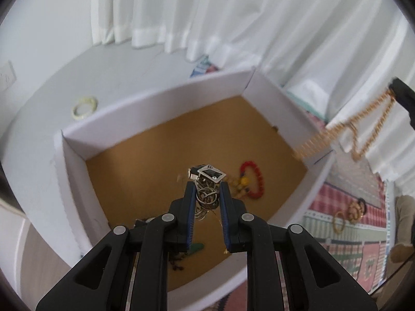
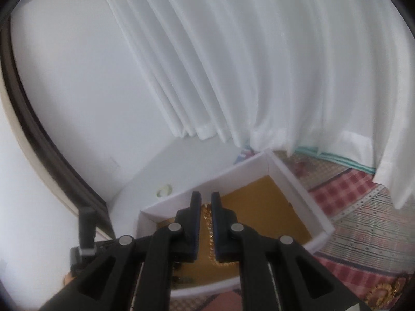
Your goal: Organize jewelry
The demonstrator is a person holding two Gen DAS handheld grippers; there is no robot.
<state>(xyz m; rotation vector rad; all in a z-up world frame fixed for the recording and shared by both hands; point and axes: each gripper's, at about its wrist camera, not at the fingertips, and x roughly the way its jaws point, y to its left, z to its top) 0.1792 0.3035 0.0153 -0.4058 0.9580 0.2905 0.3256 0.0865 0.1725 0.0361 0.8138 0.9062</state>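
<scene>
A white box [image 1: 155,108] with a brown floor stands on a patterned mat [image 1: 345,199]. Inside it lies a red bead bracelet [image 1: 255,178] with a yellow bead, near the right wall. Some beige beads lie just beside it. Near the front wall there is a green piece [image 1: 197,247] and a small dark chain [image 1: 177,265]; both are partly hidden by the tool.

The left tool [image 1: 207,189] hangs above the box floor. Its jaws are narrow and clamp a bundle of silver chains [image 1: 206,197] with a square dark pendant [image 1: 211,173] on top.

The right tool [image 2: 206,202] is above the near part of the box. Its jaws are closed on a gold chain [image 2: 211,235], which hangs down between them. In the left view this gold chain swings in the air at the right side, over the box wall.

Outside the box, a pale ring [image 1: 85,106] lies on the white surface behind it. On the mat at the right lie gold bangles [image 1: 339,221]. White curtains [image 2: 259,64] hang behind.
</scene>
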